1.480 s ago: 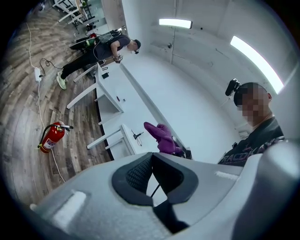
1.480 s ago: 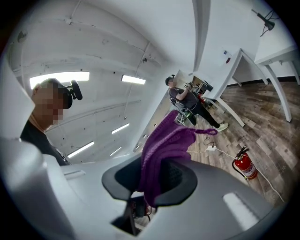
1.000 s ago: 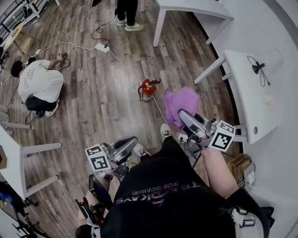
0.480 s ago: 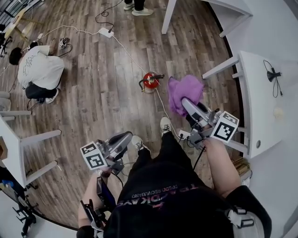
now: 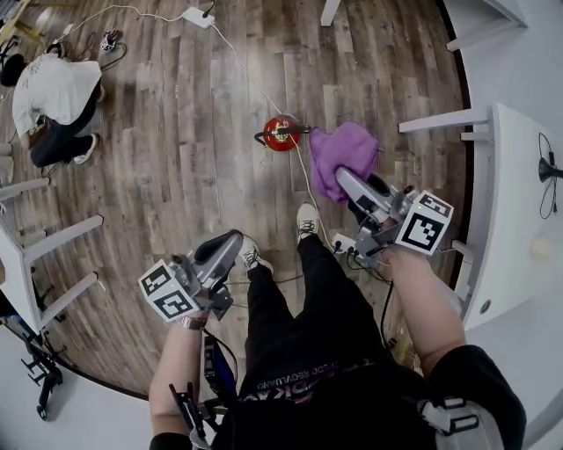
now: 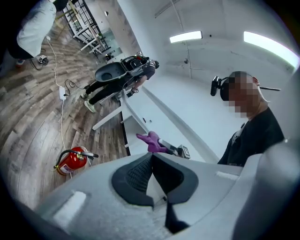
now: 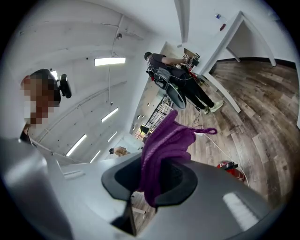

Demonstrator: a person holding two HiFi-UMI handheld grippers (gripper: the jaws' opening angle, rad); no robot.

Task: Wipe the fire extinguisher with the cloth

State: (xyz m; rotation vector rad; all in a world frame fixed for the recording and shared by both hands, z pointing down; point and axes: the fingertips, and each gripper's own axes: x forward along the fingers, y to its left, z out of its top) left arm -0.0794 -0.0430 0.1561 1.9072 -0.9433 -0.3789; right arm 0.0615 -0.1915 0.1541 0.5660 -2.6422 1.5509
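Observation:
A small red fire extinguisher (image 5: pixel 281 133) with a black hose stands upright on the wood floor, ahead of my feet; it also shows in the left gripper view (image 6: pixel 73 161) and the right gripper view (image 7: pixel 233 169). My right gripper (image 5: pixel 339 176) is shut on a purple cloth (image 5: pixel 340 159) that hangs just right of the extinguisher; the cloth (image 7: pixel 164 150) bunches out of the jaws. My left gripper (image 5: pixel 234 239) is shut with nothing in it, well short of the extinguisher, near my left shoe.
A white cable (image 5: pixel 251 79) runs from a power strip (image 5: pixel 197 17) past the extinguisher. White tables stand at the right (image 5: pixel 519 202) and left (image 5: pixel 26 264). A person (image 5: pixel 53 88) crouches on the floor at the far left.
The head view has tilted down and closed in on the extinguisher. Both grippers have moved forward and lower, the right one carrying the cloth up beside the extinguisher.

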